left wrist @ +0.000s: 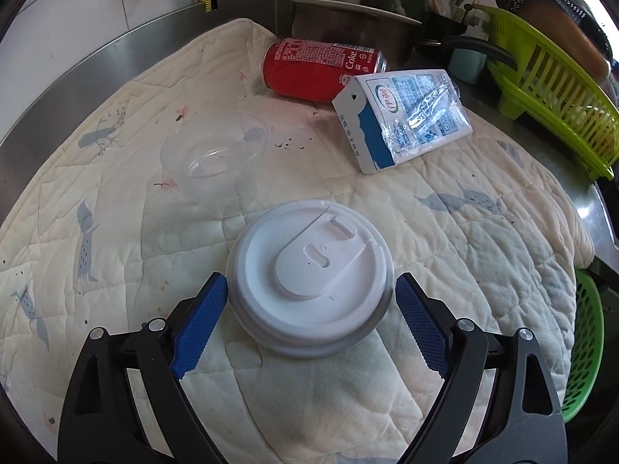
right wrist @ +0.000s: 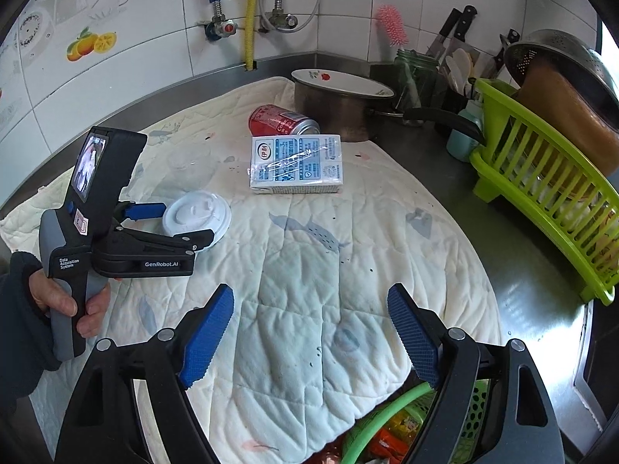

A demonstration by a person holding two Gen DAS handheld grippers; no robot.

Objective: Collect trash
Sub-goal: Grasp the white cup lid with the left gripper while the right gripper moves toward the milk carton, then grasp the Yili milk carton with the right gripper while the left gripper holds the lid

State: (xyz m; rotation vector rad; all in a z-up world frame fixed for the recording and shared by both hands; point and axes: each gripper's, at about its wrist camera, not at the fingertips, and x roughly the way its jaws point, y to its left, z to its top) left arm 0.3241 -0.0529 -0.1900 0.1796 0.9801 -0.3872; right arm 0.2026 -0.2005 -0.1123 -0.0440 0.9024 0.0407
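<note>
Spread wide, left hand-held gripper (left wrist: 311,297) with blue pads (left wrist: 201,321) flanking white cup lid (left wrist: 309,274), near pad close to the rim, far pad just short of it; nothing pinched yet. Lid lying flat on quilted cloth (left wrist: 445,270) over the steel desk (left wrist: 116,62). Best closed slowly and squarely across the widest part of the rim, pads low enough to catch the edge rather than skid over the top. Thin plastic likely to flex, so light pressure only. Beyond it: clear plastic dome lid (left wrist: 216,154), blue-and-white milk carton (left wrist: 402,116), red Coke can (left wrist: 321,65) on its side, all waiting.

Right hand-held gripper (right wrist: 309,332) likewise spread, holding nothing, hovering over the cloth above the green basket (right wrist: 390,417) at the desk's near edge, probable drop point. Lift straight up before carrying across, clear of the carton.
</note>
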